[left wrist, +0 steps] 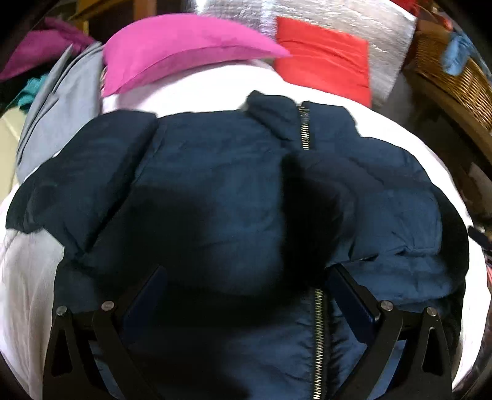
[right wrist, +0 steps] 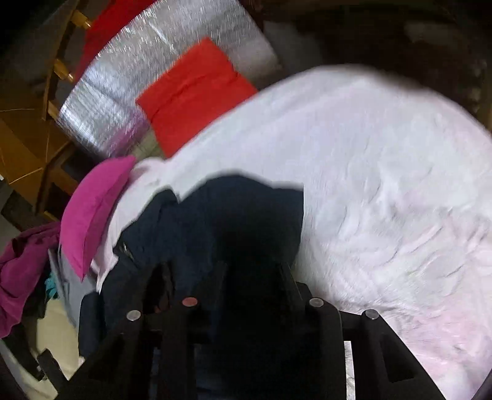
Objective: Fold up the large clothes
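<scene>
Left wrist view: the left gripper [left wrist: 246, 289] stands with its jaws wide apart. Both blue pads are visible, and neither presses on anything. The navy puffer jacket [left wrist: 215, 190] lies directly under and ahead of the jaws. Its lower zipper [left wrist: 318, 335] runs up between the two fingers, nearer the right-hand one. A dark fold of the jacket bulges in the gap between the jaws, but contact with the pads cannot be confirmed.

The jacket is spread on the white bedcover [left wrist: 27, 270], front side up. Its collar [left wrist: 270, 107] points toward the far edge of the cover, and the upper zipper section shows beside the collar. One sleeve extends toward the left edge of the cover.

Right wrist view: the right gripper [right wrist: 252, 270] has its jaws partly closed, with dark jacket fabric [right wrist: 233, 209] filling the space between them. The area is in deep shadow and blurred, so whether the pads clamp the fabric cannot be told. The cover's bare white surface extends to the right of this gripper.

At the cover's far edge lies a magenta pillow [left wrist: 184, 49]. Beside it, a red cushion [left wrist: 323, 64] leans against a silver foil-like pad [left wrist: 353, 21]. A wicker basket [left wrist: 455, 74] stands off the far right corner.
</scene>
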The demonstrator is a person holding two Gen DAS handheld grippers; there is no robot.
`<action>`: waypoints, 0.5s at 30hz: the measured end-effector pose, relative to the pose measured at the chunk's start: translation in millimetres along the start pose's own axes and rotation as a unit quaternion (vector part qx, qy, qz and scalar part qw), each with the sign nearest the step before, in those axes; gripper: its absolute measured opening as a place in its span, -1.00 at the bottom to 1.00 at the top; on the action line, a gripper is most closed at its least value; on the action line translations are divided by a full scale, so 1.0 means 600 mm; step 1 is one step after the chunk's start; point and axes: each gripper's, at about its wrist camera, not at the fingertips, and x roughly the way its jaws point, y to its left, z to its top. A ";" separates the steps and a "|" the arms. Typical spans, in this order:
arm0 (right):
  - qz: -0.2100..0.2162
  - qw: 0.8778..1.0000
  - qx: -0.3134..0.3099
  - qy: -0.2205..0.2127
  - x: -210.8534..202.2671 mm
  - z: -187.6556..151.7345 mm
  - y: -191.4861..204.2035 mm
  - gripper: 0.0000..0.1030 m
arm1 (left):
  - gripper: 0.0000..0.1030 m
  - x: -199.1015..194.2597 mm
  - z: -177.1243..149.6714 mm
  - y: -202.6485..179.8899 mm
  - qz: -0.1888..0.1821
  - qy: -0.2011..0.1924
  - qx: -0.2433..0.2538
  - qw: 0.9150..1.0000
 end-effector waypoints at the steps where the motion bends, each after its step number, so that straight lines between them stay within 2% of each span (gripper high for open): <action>1: 0.013 1.000 -0.008 -0.012 -0.013 -0.002 0.016 0.66 | 1.00 -0.002 -0.001 0.004 0.000 0.001 -0.004 1.000; 2: 0.030 0.999 -0.018 -0.025 -0.024 -0.003 0.032 0.82 | 1.00 -0.007 0.000 0.008 0.001 -0.001 -0.005 1.000; 5: 0.081 0.995 -0.053 -0.020 -0.028 -0.010 0.087 0.82 | 1.00 -0.027 0.001 0.020 0.032 -0.020 0.000 0.999; 6: 0.102 0.993 -0.050 -0.004 -0.021 -0.013 0.097 0.82 | 1.00 -0.032 0.004 0.025 0.043 -0.027 0.001 0.999; 7: 0.134 0.990 -0.033 0.030 0.003 -0.017 0.103 0.82 | 1.00 -0.041 0.005 0.035 0.055 -0.035 -0.001 0.998; 9: 0.165 0.982 0.011 0.093 0.055 -0.033 0.106 0.82 | 1.00 -0.051 0.006 0.052 0.068 -0.038 -0.006 0.997; 10: 0.176 0.976 0.032 0.125 0.085 -0.044 0.110 0.82 | 1.00 -0.056 0.006 0.066 0.073 -0.039 -0.012 0.997; 13: 0.154 0.966 0.094 0.186 0.157 -0.072 0.125 0.75 | 1.00 -0.069 0.005 0.108 0.090 -0.039 -0.031 0.995; 14: 0.176 0.957 0.112 0.201 0.168 -0.081 0.144 0.70 | 1.00 -0.072 0.006 0.117 0.094 -0.039 -0.035 0.994; 15: 0.192 0.954 0.110 0.204 0.167 -0.084 0.158 0.70 | 1.00 -0.079 0.004 0.133 0.101 -0.041 -0.043 0.993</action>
